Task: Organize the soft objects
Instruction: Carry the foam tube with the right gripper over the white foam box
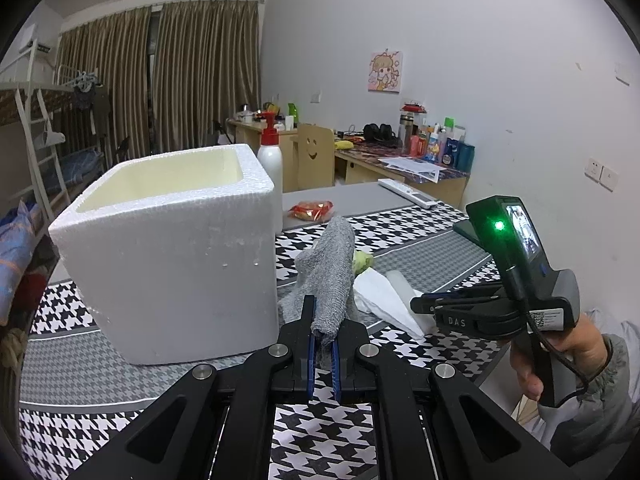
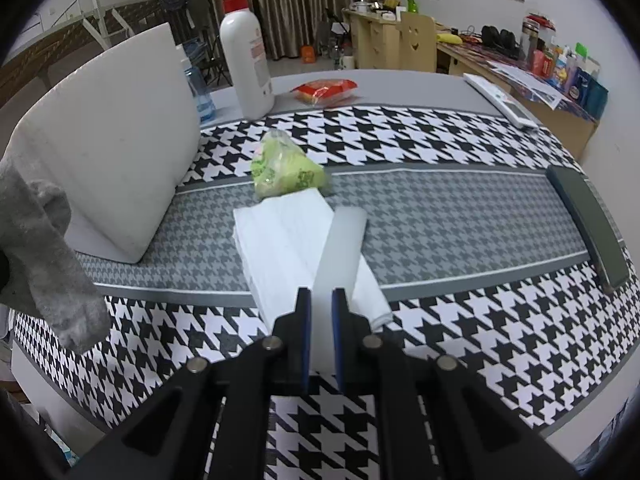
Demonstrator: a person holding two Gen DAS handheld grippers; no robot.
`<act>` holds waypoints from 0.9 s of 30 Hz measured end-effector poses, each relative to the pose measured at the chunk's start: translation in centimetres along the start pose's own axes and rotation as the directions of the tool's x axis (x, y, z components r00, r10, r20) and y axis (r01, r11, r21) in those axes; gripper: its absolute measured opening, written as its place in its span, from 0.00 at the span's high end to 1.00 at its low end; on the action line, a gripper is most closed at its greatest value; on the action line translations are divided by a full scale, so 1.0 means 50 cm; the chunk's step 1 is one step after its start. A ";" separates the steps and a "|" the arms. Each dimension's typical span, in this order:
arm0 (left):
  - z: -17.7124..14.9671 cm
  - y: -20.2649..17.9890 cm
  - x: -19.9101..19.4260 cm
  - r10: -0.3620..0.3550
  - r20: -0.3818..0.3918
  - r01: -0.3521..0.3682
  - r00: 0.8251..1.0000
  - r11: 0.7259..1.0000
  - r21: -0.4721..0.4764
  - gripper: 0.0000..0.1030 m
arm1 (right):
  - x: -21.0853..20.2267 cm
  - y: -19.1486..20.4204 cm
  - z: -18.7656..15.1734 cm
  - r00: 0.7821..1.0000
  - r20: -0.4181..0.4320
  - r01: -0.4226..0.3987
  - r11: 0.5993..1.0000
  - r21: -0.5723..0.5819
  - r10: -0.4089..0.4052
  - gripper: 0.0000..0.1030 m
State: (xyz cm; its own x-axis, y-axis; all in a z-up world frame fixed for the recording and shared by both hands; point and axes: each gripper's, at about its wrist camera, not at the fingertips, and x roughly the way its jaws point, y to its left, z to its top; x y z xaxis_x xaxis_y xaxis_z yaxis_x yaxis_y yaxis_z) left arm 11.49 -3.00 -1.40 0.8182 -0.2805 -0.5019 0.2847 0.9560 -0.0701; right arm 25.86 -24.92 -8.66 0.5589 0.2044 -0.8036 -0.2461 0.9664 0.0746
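One foam box [image 1: 172, 248], inside not visible. Left tool [image 1: 323, 340] clamped on one grey cloth [image 1: 334, 272]; right tool [image 2: 321, 320] clamped on one translucent strip [image 2: 340, 256].

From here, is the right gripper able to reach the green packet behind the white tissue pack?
Probably not yet. The right gripper is shut on a grey strip, so its jaws are not free. The way to the green packet is otherwise open, with only the white tissue pack lying low in front.
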 end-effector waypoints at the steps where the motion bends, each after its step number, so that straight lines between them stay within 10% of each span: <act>1: 0.000 -0.001 0.000 -0.001 0.001 0.001 1.000 1.000 -0.001 0.94 | -0.001 0.000 0.000 1.000 0.000 0.000 1.000 -0.002 0.000 0.86; 7: -0.007 0.001 -0.004 0.002 -0.003 -0.002 1.000 1.000 -0.009 0.94 | -0.002 0.003 -0.003 1.000 0.015 -0.007 1.000 -0.004 0.007 0.59; 17: -0.013 0.010 -0.003 0.008 -0.014 -0.008 1.000 1.000 -0.016 0.94 | 0.021 -0.006 -0.002 1.000 -0.021 -0.005 1.000 0.030 0.006 0.61; 27: -0.013 0.008 -0.016 0.017 -0.004 -0.017 1.000 1.000 -0.019 0.94 | 0.001 -0.027 0.008 0.998 -0.002 -0.057 0.995 0.078 0.057 0.82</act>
State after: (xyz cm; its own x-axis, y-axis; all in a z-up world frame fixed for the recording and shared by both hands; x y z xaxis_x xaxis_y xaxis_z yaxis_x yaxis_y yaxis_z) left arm 10.63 -2.35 -1.59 0.8209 -0.2640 -0.5065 0.2615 0.9621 -0.0777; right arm 26.55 -26.16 -8.58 0.5425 0.2589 -0.7992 -0.2145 0.9625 0.1662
